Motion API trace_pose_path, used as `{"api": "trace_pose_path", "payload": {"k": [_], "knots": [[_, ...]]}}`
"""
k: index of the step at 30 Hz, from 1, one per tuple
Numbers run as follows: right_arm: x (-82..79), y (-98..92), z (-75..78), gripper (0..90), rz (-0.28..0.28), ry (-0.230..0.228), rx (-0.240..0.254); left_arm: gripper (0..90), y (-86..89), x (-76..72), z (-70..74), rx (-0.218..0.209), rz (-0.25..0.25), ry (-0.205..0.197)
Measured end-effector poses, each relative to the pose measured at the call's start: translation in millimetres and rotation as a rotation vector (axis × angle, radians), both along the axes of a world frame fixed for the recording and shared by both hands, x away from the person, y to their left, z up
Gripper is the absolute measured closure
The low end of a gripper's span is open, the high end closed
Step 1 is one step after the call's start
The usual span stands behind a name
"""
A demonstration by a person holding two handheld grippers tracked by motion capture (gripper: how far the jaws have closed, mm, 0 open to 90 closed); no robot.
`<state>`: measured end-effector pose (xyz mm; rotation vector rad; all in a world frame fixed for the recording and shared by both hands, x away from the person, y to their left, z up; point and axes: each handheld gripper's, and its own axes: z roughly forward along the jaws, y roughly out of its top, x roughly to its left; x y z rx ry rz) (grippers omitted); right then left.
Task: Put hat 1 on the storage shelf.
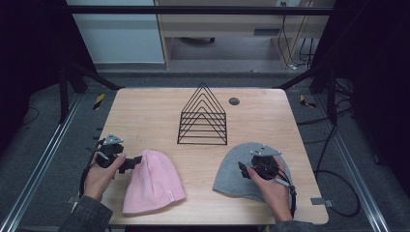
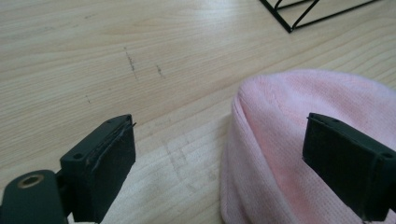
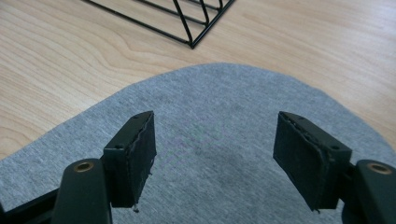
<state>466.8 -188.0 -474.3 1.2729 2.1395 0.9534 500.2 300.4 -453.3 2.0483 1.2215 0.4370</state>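
A pink knit beanie [image 1: 152, 182] lies flat near the table's front left. A grey beanie [image 1: 240, 171] lies at the front right. My left gripper [image 1: 133, 162] hovers at the pink beanie's top left edge; in the left gripper view its jaws stand wide apart, one over bare wood and one over the pink beanie [image 2: 299, 140], gripping nothing. My right gripper [image 1: 243, 169] is held over the grey beanie; in the right gripper view its jaws are apart above the grey fabric [image 3: 219, 121] with nothing between the pads.
A black wire rack [image 1: 203, 116] shaped like stacked triangles stands at the middle back of the wooden table [image 1: 145, 111]. A round grommet [image 1: 234, 101] sits behind it to the right. Dark frame posts flank the table.
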Motion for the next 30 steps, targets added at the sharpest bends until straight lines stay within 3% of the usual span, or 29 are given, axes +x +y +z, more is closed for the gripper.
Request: {"api": "trace_pose_path", "payload": {"k": [4,11,16,22,25,28,30], "knots": [[-0.4,-3.6,1.2,33.8,-0.006,-0.02,0.016,11.1,-8.6,0.9,4.0,-0.016,-0.035,-0.002],[-2.8,-9.6,-0.2,35.9,-0.025,-0.018,0.042,13.4,-24.5,-4.0,15.6,0.009,-0.073,-0.021],[-3.4,-10.2,2.6,30.4,-0.044,-0.006,0.075,18.2,-27.9,-2.0,13.7,0.019,-0.074,-0.018],[-3.2,-10.6,2.9,34.4,-0.038,-0.009,0.086,26.1,-22.2,3.1,9.5,0.032,-0.055,-0.011],[-3.7,-9.7,2.2,36.1,-0.04,0.004,0.091,27.8,-21.5,4.1,7.2,0.038,-0.066,-0.002],[-3.2,-9.1,1.7,36.3,-0.041,0.012,0.091,27.1,-25.4,5.1,3.5,0.013,-0.095,0.019],[-2.1,-7.4,1.5,36.0,-0.036,0.016,0.079,26.2,-29.9,7.8,-3.9,0.097,-0.106,0.043]]}}
